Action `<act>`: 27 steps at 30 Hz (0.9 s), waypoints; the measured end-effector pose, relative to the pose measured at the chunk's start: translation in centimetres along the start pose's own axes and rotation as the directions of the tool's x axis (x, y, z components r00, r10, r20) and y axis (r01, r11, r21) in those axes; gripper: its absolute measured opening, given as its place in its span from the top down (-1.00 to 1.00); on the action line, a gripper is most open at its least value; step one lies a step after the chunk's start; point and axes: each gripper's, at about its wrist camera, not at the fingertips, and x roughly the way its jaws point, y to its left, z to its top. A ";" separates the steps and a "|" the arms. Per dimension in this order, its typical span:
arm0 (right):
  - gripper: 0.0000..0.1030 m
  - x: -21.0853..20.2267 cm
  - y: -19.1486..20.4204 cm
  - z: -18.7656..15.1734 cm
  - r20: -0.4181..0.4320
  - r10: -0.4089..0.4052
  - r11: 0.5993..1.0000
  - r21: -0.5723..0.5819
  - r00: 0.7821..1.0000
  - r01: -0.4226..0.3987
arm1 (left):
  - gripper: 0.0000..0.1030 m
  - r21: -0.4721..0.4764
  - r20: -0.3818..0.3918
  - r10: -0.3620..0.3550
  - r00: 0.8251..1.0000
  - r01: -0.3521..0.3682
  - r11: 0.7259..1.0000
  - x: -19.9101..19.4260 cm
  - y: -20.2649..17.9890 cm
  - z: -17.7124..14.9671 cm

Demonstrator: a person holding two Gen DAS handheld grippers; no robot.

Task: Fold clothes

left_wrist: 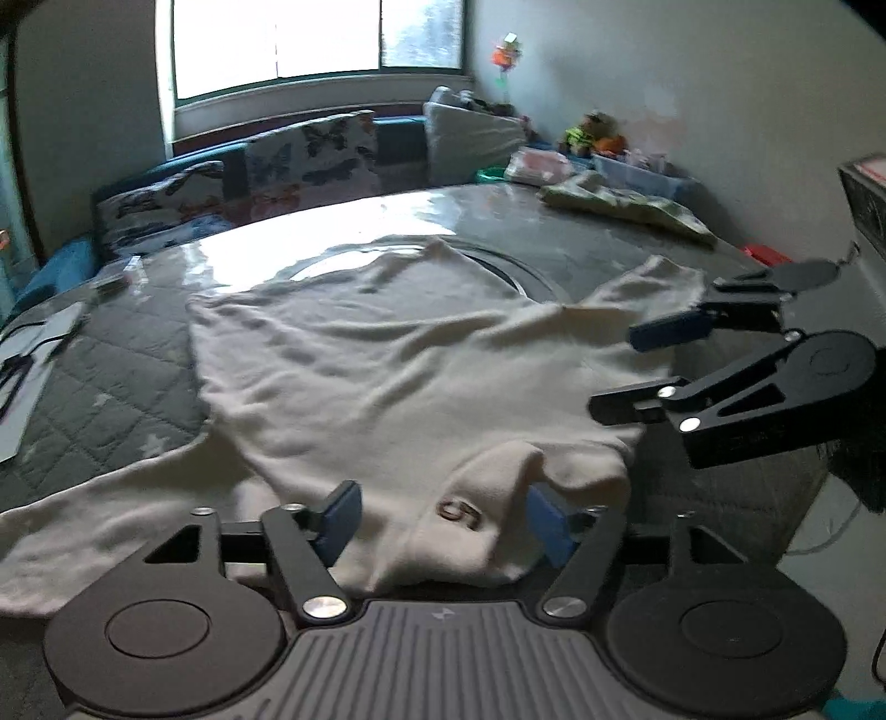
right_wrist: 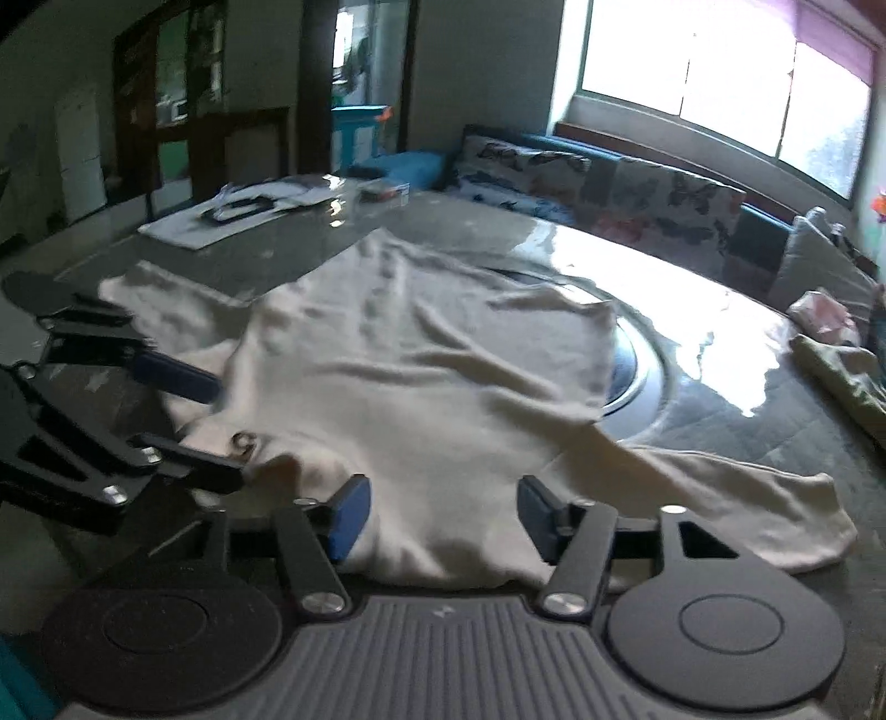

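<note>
White shirt is lying spread, wrinkled, on the round glass-topped table, collar end facing both grippers, sleeves trailing out to either side. One sleeve is lying flat toward the table edge in the right wrist view.

Left gripper is sitting at the near edge of the shirt, jaws wide apart, blue pads straddling the collar area with the small brown mark. Cloth is lying between the pads but nothing is pinched.

Right gripper is doing the same just beside it: jaws spread wide, shirt fabric bunching between the fingers, not clamped. From the left camera it is showing at the right edge, over the shirt's shoulder.

Also around: green folded cloth at the far table edge, papers on the other side, butterfly-print sofa under the window.
</note>
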 end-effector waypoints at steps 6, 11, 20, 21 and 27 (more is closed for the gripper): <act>-0.56 0.5 -1.7 -0.1 0.011 -0.033 0.994 0.108 0.999 0.032 | -0.93 -0.091 0.011 0.083 0.996 -0.082 0.993 -0.6 2.3 0.3; -0.69 2.1 -2.5 -0.8 -0.022 -0.048 0.984 0.168 0.999 0.051 | -1.00 -0.182 -0.024 0.143 0.989 -0.145 0.972 -0.3 4.8 0.1; -0.97 3.5 -2.4 -1.8 -0.071 -0.052 0.980 0.188 0.996 0.065 | -1.00 -0.297 -0.110 0.173 0.979 -0.199 0.934 0.6 7.6 -1.0; -0.99 3.6 -2.4 -1.8 -0.074 -0.052 0.979 0.192 0.996 0.066 | -1.00 -0.304 -0.118 0.174 0.978 -0.202 0.931 0.7 7.8 -1.2; -1.00 3.6 -2.3 -1.8 -0.081 -0.062 0.976 0.202 0.995 0.077 | -1.00 -0.327 -0.154 0.187 0.970 -0.228 0.917 1.1 8.1 -1.5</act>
